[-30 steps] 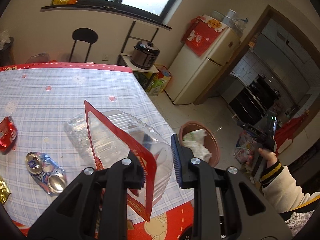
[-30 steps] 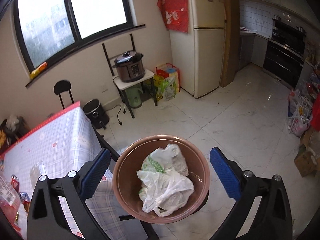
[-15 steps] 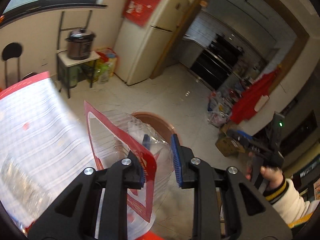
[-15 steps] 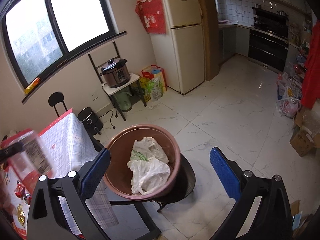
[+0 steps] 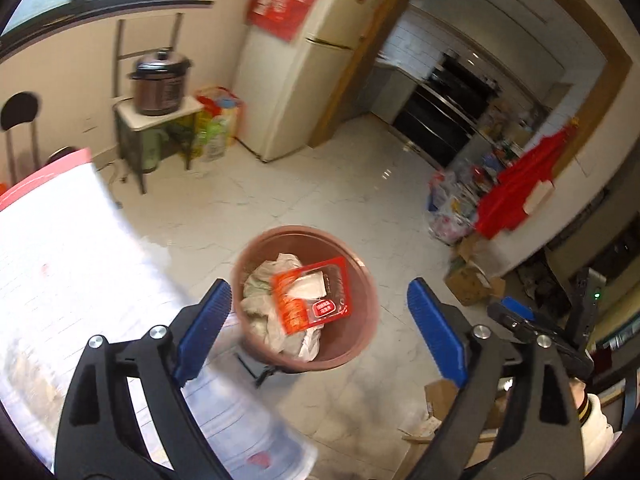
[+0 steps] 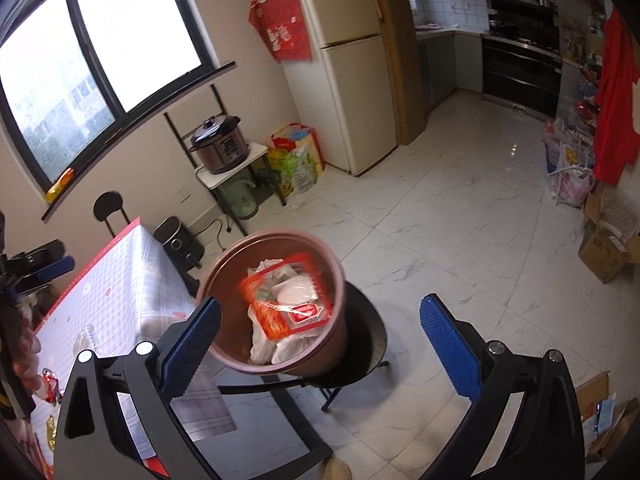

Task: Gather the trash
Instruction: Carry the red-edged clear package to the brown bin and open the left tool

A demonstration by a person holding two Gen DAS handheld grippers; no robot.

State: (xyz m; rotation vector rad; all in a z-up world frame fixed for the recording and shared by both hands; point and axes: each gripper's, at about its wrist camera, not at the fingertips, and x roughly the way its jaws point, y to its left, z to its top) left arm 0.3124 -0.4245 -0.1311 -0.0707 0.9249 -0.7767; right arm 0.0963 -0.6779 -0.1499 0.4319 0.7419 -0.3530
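The left claw [image 5: 318, 320] is opening, empty, above the round brown plastic bin [image 5: 366, 344]; inside it lies a red-rimmed clear plastic tray [image 5: 310, 294]. The right claw [image 6: 320, 336] gapes empty.

Checked plastic-covered table [image 5: 60, 280] beside round brown bin [image 5: 360, 344]: smeared, cut off left. White crumpled bag [image 5: 260, 300], perhaps plastic, half-hidden under red-rimmed clear tray [image 5: 310, 294].

Glossy clear-plastic red tray [image 5: 312, 294] on crumpled white plastic bag [image 5: 262, 304]; matt brown plastic bin [image 5: 360, 340]; polished marble-look floor [image 6: 460, 232]
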